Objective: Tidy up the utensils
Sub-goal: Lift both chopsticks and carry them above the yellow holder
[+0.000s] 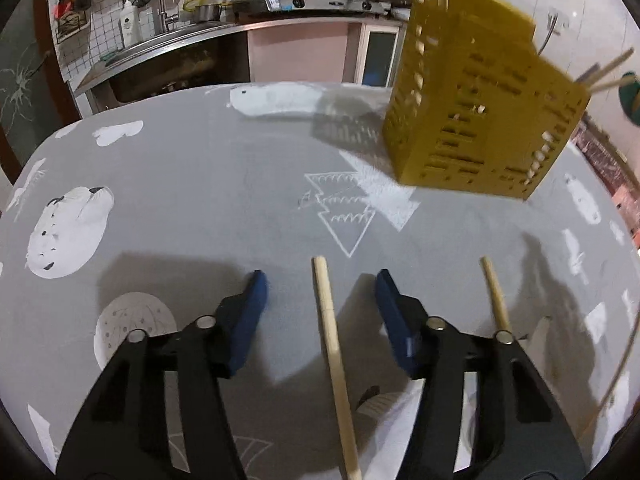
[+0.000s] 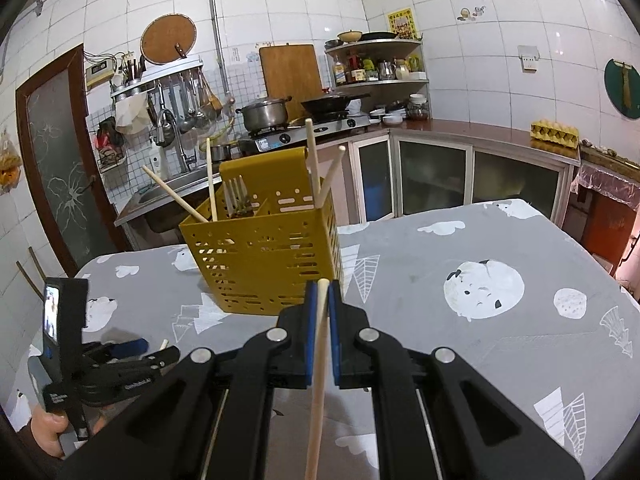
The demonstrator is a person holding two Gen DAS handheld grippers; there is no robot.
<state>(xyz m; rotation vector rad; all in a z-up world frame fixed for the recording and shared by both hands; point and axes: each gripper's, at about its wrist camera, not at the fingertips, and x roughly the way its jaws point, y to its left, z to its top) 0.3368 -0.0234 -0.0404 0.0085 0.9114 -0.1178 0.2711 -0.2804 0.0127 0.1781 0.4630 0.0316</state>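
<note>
The yellow slotted utensil holder (image 2: 262,256) stands upright on the table, at twelve o'clock from our right gripper (image 2: 323,290) and just beyond its tips. In our right wrist view we see four chopsticks (image 2: 211,180) leaning out of its compartments, and forks (image 2: 236,196) standing tines-up in a rear section. From our left wrist view the same holder (image 1: 476,116) sits at about one o'clock, well apart from our left gripper (image 1: 320,284).

Our right gripper is clenched on a single pale chopstick (image 2: 318,368), which runs lengthwise between the blue pads and sticks out just past the tips toward the holder.

Our left gripper is released: its blue fingers (image 1: 250,312) stand wide apart, low over the cloth. A chopstick (image 1: 334,360) lies on the table in the gap between them, touching neither pad. A second chopstick (image 1: 496,296) lies at three o'clock from it, just outside the right finger.

In the right wrist view, our left gripper (image 2: 132,350) shows at eight o'clock, held by a hand (image 2: 48,432).

All of this rests on a grey tablecloth (image 1: 200,184) printed with white bears and trees. Beyond it, a steel pot (image 2: 264,114) sits on the stove at twelve o'clock.
</note>
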